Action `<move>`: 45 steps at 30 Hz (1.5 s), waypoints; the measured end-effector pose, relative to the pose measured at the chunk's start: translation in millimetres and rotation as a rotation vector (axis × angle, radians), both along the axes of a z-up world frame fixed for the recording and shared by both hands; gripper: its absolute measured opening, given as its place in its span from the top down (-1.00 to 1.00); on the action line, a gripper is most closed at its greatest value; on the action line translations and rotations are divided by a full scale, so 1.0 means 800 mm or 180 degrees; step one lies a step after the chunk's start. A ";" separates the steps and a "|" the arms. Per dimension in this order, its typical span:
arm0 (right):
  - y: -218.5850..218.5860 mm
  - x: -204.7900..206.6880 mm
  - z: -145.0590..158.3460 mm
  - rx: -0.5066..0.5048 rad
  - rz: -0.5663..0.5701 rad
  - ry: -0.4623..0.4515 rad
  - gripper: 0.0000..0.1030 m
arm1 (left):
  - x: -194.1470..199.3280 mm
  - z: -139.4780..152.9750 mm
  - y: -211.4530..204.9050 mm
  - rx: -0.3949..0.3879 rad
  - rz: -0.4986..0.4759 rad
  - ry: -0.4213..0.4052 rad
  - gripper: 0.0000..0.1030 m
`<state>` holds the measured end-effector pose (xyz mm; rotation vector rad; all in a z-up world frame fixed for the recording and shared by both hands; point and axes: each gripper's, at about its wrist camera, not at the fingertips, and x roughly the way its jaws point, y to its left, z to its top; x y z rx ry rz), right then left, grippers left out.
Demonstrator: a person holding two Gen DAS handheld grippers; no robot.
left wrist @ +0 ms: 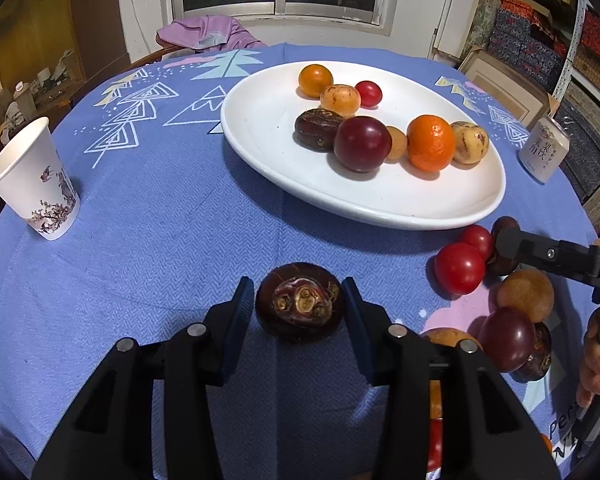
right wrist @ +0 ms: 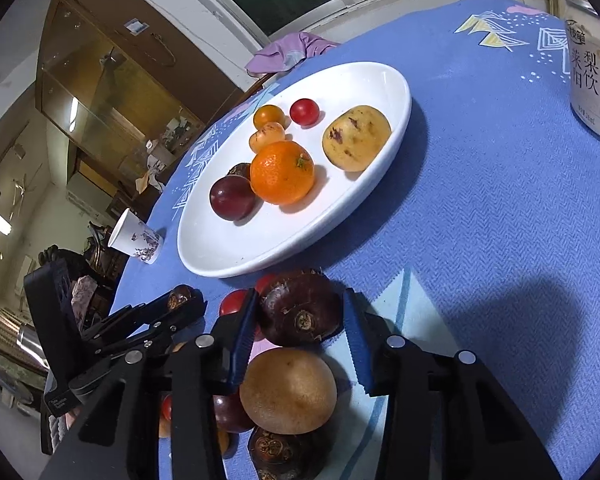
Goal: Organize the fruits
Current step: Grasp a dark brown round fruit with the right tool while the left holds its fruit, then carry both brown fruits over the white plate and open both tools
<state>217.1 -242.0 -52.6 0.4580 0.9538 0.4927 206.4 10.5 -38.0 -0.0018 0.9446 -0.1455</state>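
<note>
A dark chestnut (left wrist: 299, 303) lies on the table (left wrist: 160, 240) near the plate (left wrist: 260, 120), pinched in my left tool (left wrist: 299, 304). My right tool (right wrist: 300, 316) pinches another chestnut (right wrist: 300, 308) among loose fruit right of it, just before the plate's edge.

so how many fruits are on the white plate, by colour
orange fruits: 2
red tomato: 1
dark red plum: 1
dark brown water chestnut: 1
yellow-tan fruits: 3
total on the plate: 8
</note>
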 end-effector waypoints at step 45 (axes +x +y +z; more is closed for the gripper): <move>0.004 0.003 0.079 -0.0112 -0.0183 -0.0485 -0.36 | 0.060 0.069 0.020 -0.0464 0.0332 -0.0305 -0.80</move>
